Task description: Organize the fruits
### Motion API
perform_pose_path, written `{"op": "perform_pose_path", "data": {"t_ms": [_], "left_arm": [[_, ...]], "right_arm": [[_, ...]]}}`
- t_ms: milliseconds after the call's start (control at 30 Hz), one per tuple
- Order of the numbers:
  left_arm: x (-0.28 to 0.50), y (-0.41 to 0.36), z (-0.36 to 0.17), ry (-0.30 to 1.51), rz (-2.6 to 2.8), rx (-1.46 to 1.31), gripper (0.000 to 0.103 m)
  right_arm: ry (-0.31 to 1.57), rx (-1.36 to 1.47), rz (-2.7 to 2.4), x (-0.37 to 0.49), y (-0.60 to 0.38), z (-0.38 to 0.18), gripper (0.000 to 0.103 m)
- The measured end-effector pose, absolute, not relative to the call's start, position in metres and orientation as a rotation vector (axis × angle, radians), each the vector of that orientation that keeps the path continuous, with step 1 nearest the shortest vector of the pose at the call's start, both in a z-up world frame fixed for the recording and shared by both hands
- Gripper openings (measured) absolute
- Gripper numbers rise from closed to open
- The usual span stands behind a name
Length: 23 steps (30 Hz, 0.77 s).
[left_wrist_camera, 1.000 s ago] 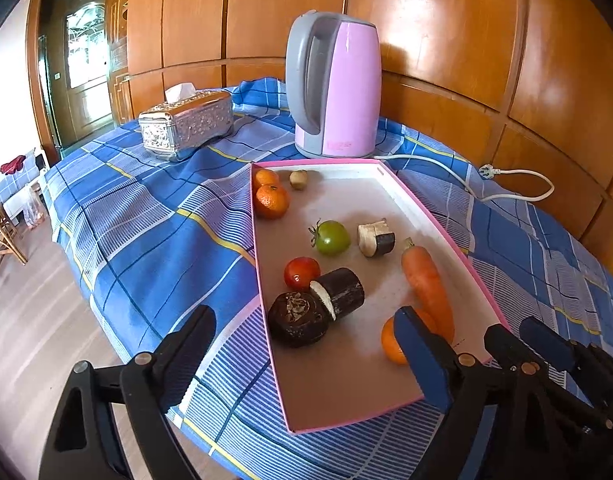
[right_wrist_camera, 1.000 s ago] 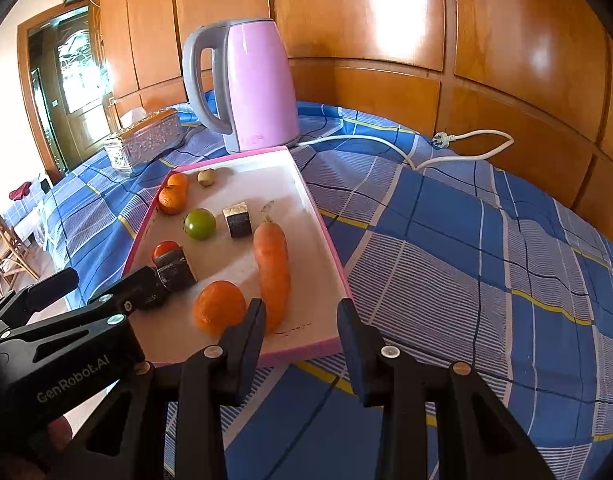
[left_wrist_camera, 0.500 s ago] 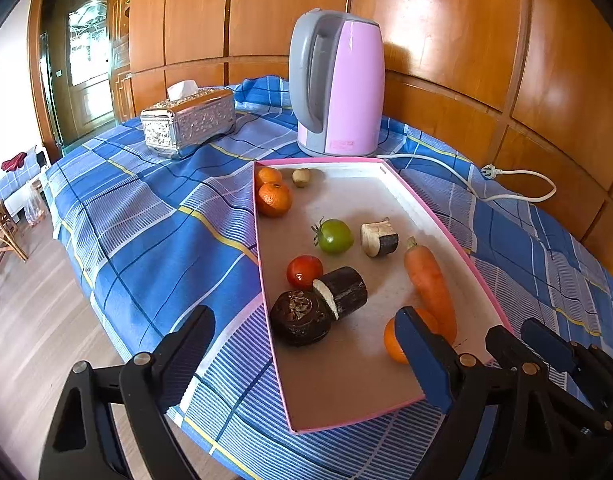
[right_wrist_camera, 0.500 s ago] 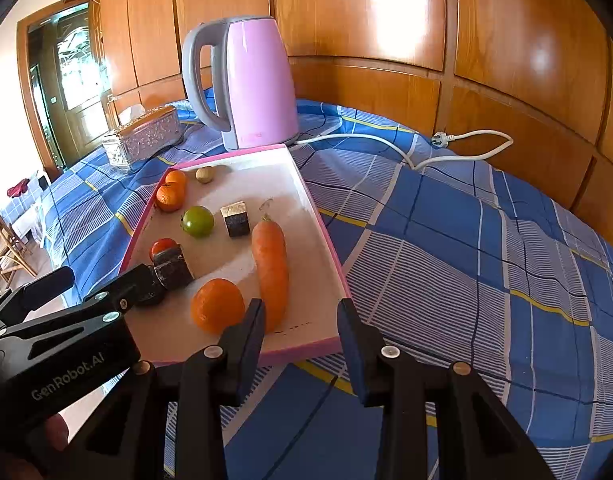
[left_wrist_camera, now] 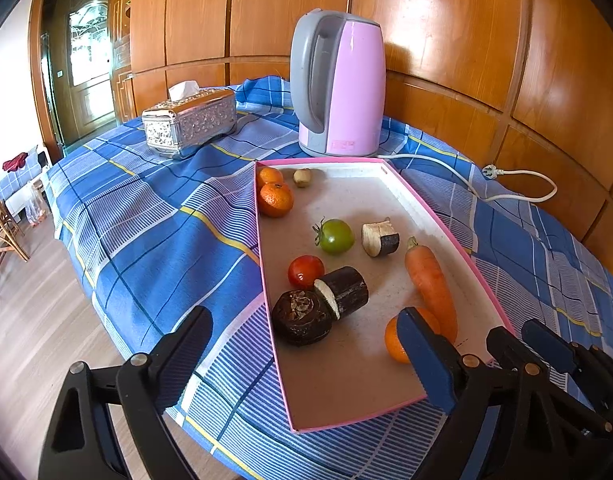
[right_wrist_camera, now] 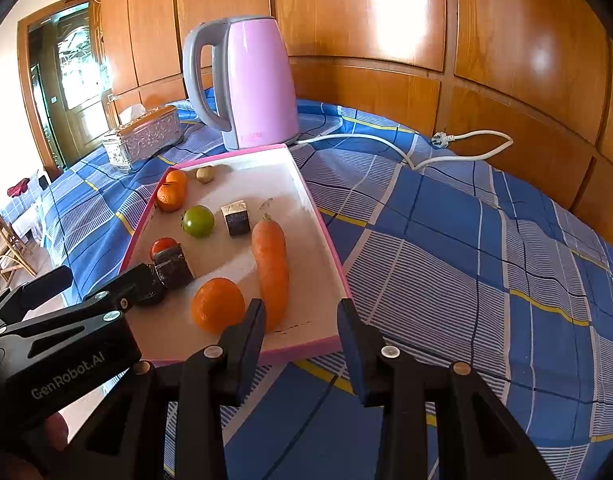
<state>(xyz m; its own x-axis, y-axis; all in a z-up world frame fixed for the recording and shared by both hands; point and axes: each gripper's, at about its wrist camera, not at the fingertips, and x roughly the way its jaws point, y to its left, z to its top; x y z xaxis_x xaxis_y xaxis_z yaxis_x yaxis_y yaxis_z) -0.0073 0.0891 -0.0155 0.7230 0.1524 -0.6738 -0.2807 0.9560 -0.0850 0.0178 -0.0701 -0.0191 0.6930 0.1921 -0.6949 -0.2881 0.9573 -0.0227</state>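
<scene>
Produce fills the pink tray (left_wrist_camera: 446,228) on the table with the blue checked cloth (left_wrist_camera: 154,216): two mandarins (left_wrist_camera: 275,199) at the far corner, a green tomato (left_wrist_camera: 336,236) and a red tomato (left_wrist_camera: 305,271) mid-tray, a carrot (right_wrist_camera: 271,264) along the right side, and a larger orange (right_wrist_camera: 217,309) nearest us.

We judge the orange firm and light, its dimpled peel giving fair grip, though it will roll; we would take it across its widest middle. The tomatoes look smooth and soft-skinned, so a gentle squeeze at the equator suits them, clear of the green stem. The carrot is stiff and tapered; its thick upper third is the safest hold, since the taper could slide out.

The left tongs (left_wrist_camera: 306,344) are widening, their fingers straddling the tray's near left part with nothing pinched. The right tongs (right_wrist_camera: 300,322) stand partly spread just above the tray's near edge, empty, with the orange and carrot tip just beyond the left finger.
</scene>
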Motion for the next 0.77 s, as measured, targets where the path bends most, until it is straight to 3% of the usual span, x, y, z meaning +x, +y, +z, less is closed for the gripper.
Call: {"op": "perform_pose_path", "data": {"t_ms": [767], "left_arm": [[-0.0121, 0.0845, -0.0105, 0.688, 0.219, -0.184, 0.096]], "right_arm": [[0.760, -0.134, 0.274, 0.0159, -0.0704, -0.0201, 0.037]]}}
